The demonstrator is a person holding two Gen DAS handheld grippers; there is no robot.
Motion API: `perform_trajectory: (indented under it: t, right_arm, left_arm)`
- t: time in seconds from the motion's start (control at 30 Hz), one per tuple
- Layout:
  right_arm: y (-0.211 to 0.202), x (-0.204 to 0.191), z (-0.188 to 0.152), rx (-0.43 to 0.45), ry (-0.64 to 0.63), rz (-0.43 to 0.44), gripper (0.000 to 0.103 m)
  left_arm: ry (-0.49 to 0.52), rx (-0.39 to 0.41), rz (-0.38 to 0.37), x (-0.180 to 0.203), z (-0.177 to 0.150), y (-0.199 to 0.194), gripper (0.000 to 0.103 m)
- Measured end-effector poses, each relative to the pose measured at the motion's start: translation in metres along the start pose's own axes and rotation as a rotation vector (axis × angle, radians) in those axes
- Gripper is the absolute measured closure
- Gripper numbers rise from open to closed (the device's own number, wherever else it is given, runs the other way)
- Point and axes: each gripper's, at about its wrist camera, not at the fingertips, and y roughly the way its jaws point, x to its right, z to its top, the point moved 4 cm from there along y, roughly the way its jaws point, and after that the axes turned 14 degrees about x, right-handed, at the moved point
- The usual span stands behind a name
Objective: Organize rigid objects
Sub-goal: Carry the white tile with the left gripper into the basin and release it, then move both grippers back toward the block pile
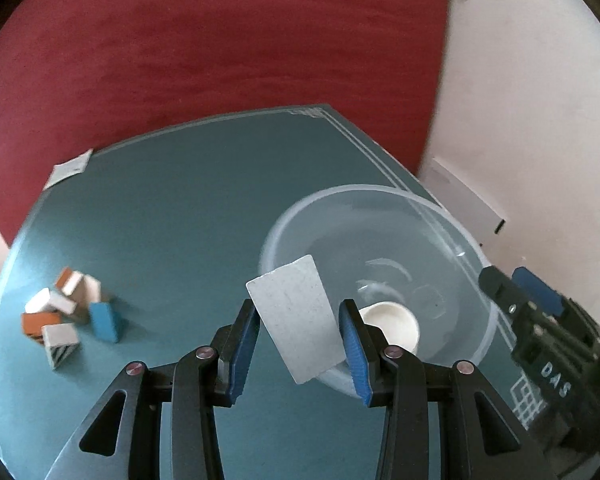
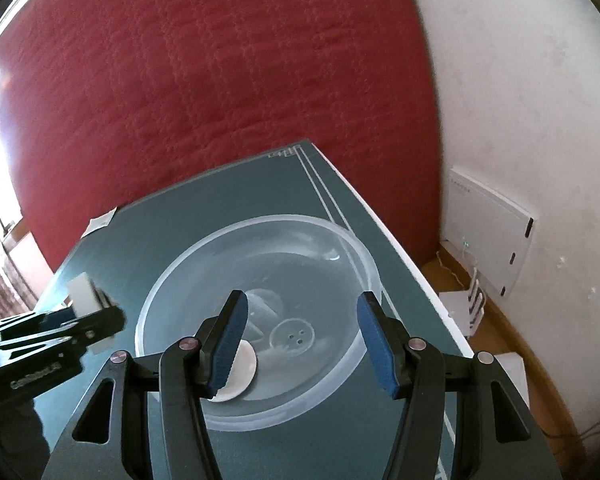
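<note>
The grey block [image 1: 296, 320] is pinched at its lower part between the pads of the left gripper [image 1: 300, 344], tilted, just at the near rim of the clear bowl [image 1: 380, 194]. Because the hold is low and slanted, the block may pivot and fall outside the rim. The right gripper [image 2: 300, 344] hangs released over the bowl, pointing downward.

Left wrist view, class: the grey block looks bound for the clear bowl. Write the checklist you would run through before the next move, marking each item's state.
1. Grey block gripped in left gripper jaws: ok.
2. Block fully above the clear bowl: not ok, it overlaps only the near rim.
3. Bowl has room: ok, only a white cup inside.
4. Right gripper empty, jaws open: ok.
5. Remaining blocks still to sort: ok, piled on the table.
</note>
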Motion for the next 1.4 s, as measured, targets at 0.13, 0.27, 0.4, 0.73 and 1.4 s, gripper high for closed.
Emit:
perform_trajectory:
  t: [0.13,0.27,0.4,0.73,1.4]
  right_arm:
    - [-0.001,-0.002,-0.001,0.006,-0.001,-0.008,0.040]
    - [-0.002,-0.003,-0.001,0.019,-0.009,-0.009,0.039]
    - [0.002,-0.008,-0.007,0.014,-0.037,-0.025,0.038]
    - [-0.004,-0.016,-0.005,0.038,-0.073,-0.025,0.037]
    - [-0.013,-0.034,-0.009,0.042,-0.076,-0.001,0.023]
  left_arm:
    - [0.009,0.007,-0.011,0.003,0.002,0.011,0.046]
    - [0.031,0.031,0.007,0.009,0.000,0.008,0.025]
    - [0.039,0.060,0.032,0.004,-0.002,0.006,0.011]
    - [0.128,0.142,0.243,-0.012,-0.002,-0.021,0.002]
    - [-0.104,0.122,0.413,-0.113,-0.030,-0.061,0.001]
